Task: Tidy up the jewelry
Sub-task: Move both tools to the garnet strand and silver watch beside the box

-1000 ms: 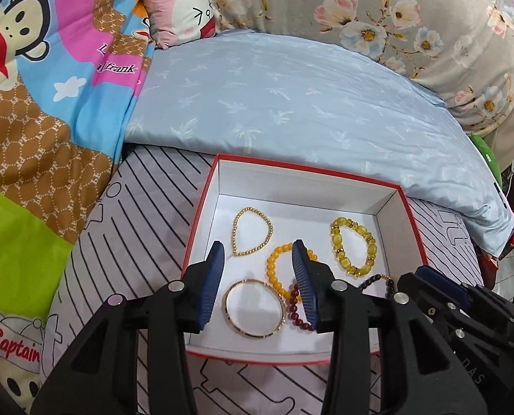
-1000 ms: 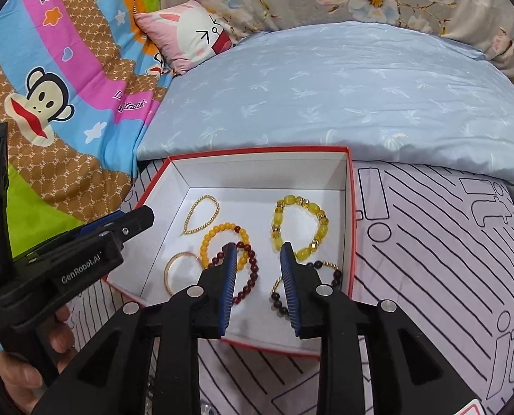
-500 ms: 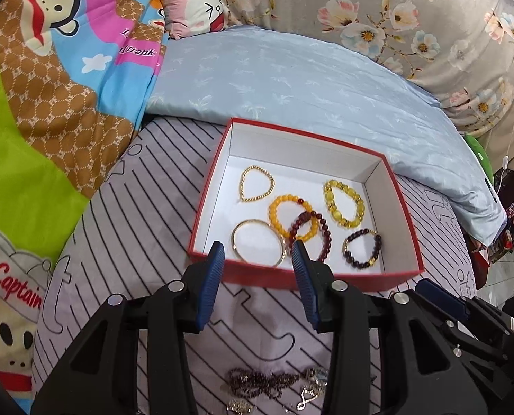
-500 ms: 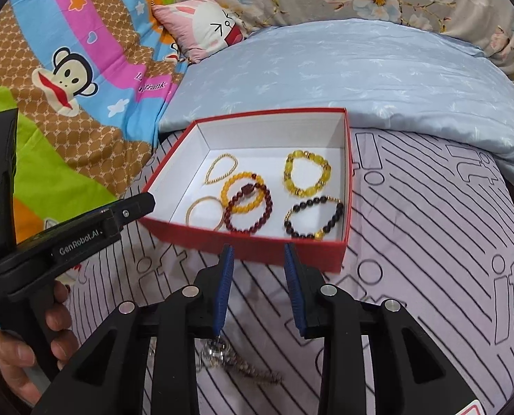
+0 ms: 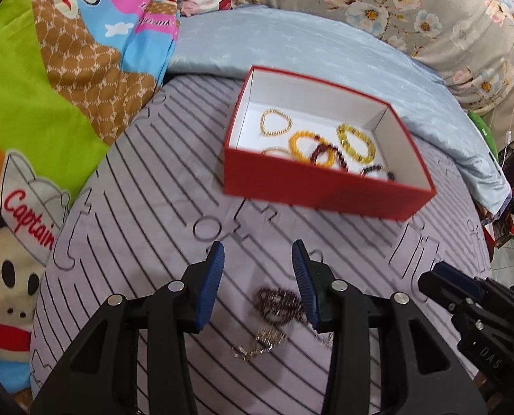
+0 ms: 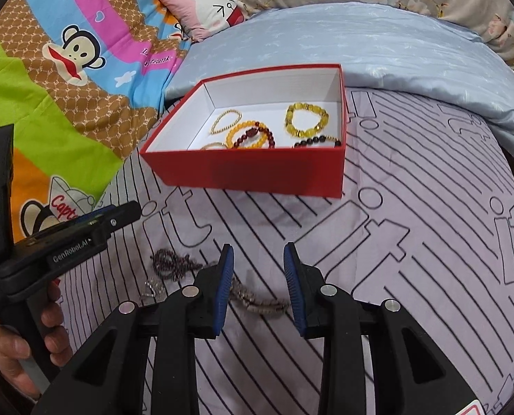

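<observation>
Left wrist view: my left gripper [image 5: 258, 259] has its blue-padded fingers spread apart, nothing between them. Just beyond and below the right finger lies a tangle of dark garnet-coloured beads [image 5: 277, 302]; its right end is hidden behind that finger. Nearer me than the tips, a thin silvery chain [image 5: 260, 342] is blurred, clasp hard to read. Well ahead of the tips, slightly right, sits the red cardboard box with white lining [image 5: 312, 186]. Its near wall cuts off the plain gold bangle [image 5: 274, 151] and the dark bead bracelet [image 5: 378, 171].

Right wrist view: at far left the left gripper's black body is held in a hand [image 6: 21, 346], its tips out of frame. My right gripper [image 6: 258, 259] is also spread wide, clamping nothing. The garnet tangle [image 6: 172, 263] lies left of its left finger. A pale beaded strand [image 6: 260, 306] runs between the fingers, partly hidden behind the left one. The box [image 6: 250, 173] stands straight ahead on the grey striped bedspread [image 6: 412, 242].
</observation>
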### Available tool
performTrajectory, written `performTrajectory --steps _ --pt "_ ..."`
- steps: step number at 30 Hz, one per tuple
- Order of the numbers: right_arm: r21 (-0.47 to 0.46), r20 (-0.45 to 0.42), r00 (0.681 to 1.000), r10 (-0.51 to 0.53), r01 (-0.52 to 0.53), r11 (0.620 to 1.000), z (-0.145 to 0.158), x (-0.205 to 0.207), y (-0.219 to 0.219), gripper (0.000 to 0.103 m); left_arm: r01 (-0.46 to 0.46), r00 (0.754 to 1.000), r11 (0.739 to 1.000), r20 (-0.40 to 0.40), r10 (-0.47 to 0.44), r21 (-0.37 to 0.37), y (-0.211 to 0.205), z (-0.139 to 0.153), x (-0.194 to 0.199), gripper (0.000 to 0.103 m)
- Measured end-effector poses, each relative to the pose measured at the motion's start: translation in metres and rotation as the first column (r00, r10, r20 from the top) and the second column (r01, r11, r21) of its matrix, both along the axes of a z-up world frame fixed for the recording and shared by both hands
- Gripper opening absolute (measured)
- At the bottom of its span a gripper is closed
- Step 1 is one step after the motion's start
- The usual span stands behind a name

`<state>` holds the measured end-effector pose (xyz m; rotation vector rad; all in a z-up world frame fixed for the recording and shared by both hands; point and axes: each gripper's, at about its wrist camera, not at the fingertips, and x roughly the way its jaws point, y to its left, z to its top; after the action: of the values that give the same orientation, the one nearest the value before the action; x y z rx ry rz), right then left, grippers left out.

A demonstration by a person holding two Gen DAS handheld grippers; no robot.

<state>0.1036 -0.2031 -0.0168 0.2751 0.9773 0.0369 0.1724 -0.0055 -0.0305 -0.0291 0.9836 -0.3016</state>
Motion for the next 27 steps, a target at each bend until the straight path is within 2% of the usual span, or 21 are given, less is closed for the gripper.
performTrajectory --steps 10,27 --pt "-0.007 -0.056 0.997 0.059 -0.059 0.998 -0.026 -0.003 0.024 0.03 0.004 0.998 0.999 -0.055 -0.002 0.033 0.002 -0.026 -0.019 0.039" --pt "-0.006 -0.095 0.991 0.09 -0.091 0.996 -0.05 0.023 0.041 0.03 0.003 0.995 0.999 -0.099 0.001 0.038 -0.002 -0.043 -0.016 0.039"
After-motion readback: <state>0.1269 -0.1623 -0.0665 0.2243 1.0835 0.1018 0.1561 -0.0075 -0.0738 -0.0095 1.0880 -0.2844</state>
